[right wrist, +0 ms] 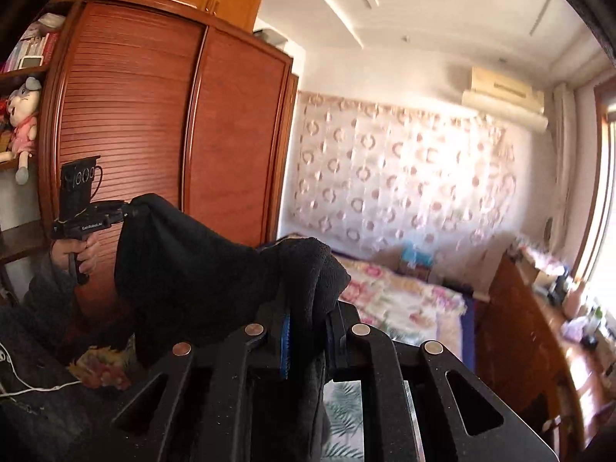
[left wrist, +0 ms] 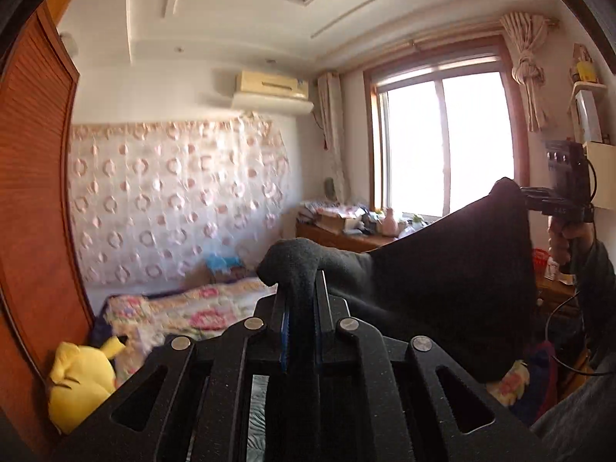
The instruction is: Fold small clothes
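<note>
A small black knit garment (left wrist: 454, 265) hangs stretched in the air between my two grippers. My left gripper (left wrist: 302, 292) is shut on one bunched corner of it, seen close in the left wrist view. My right gripper (right wrist: 308, 304) is shut on the other corner of the black garment (right wrist: 192, 265). In the left wrist view the right gripper (left wrist: 519, 192) shows at the far right, pinching the cloth's upper corner. In the right wrist view the left gripper (right wrist: 129, 208) shows at the left, doing the same. Both are held high, above the bed.
A bed with a floral quilt (left wrist: 184, 308) lies below. A red-brown wardrobe (right wrist: 154, 146) stands at the left, a yellow plush toy (left wrist: 81, 381) beside it. A cluttered wooden dresser (left wrist: 338, 231) sits under the window (left wrist: 442, 146).
</note>
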Tool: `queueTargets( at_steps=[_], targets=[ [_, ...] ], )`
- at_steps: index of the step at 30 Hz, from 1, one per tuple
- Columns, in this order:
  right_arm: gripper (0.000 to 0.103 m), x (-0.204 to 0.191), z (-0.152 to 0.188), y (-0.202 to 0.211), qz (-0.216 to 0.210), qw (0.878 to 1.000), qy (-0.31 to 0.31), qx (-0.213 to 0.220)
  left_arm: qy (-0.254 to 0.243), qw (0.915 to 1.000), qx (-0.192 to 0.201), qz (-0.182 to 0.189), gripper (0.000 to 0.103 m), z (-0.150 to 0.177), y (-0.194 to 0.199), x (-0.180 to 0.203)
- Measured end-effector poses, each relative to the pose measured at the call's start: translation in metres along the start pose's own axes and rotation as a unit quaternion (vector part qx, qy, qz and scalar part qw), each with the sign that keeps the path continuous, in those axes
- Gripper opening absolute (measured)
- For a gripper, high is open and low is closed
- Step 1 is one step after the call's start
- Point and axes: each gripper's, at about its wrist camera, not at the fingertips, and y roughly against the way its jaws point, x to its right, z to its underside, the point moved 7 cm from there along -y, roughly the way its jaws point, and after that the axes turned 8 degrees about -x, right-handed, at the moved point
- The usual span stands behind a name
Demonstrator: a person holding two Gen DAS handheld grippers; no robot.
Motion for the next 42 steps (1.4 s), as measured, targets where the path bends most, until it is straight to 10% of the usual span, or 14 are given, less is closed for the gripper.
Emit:
queueTargets(
  at_steps=[12, 28, 42],
  targets=[
    [0.013, 0.027, -0.032, 0.022, 0.072, 0.997, -0.005, -0.001, -0.013, 0.9984, 0.029, -0.047, 0.01, -0.043, -0.017, -0.027],
    [0.013, 0.08, 0.142, -0.252, 0.061, 0.972, -0.091, -0.207, 0.045, 0.9769, -0.185, -0.096, 0.01, 0.164, -0.327, -0.116],
    [0.013, 0.134, 0.148, -0.404, 0.059, 0.95, -0.123, -0.281, 0.058, 0.9581, -0.258, -0.11, 0.01, 0.194, -0.433, -0.139]
  ],
)
